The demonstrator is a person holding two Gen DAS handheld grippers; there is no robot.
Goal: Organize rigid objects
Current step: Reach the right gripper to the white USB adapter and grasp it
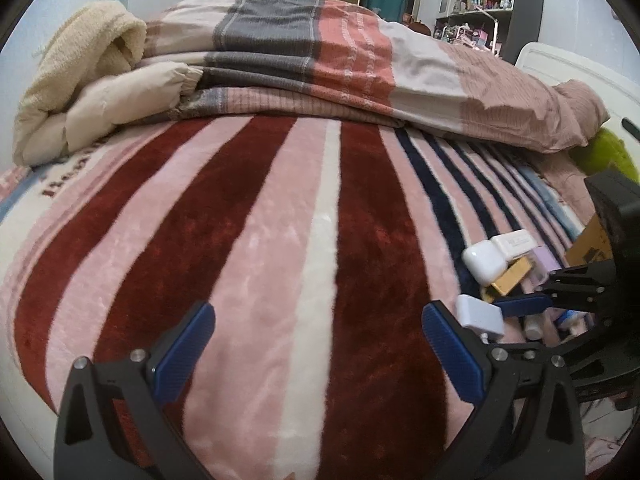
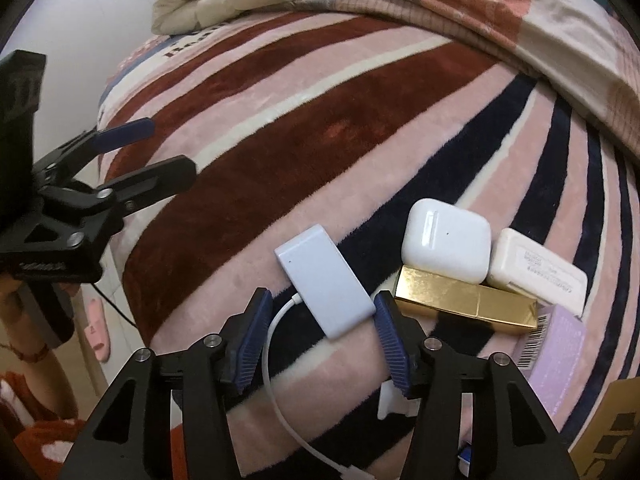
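1 flat pale-blue adapter (image 2: 326,280) with white cable (image 2: 288,384) on striped blanket (image 2: 260,168).

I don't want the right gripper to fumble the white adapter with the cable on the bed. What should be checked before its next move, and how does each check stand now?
1. Adapter lies between the right gripper's fingers: ok, its near end sits in the gap.
2. Both pads touching it: not ok; the right-hand pad meets its corner, the other stands apart.
3. Cable clear of the fingers: not ok, it loops right beside the pad that stands apart.
4. Neighbours clear: ok; the gold box and earbud case lie apart from the adapter.
5. Left gripper out of the way: ok, open over bare blanket.
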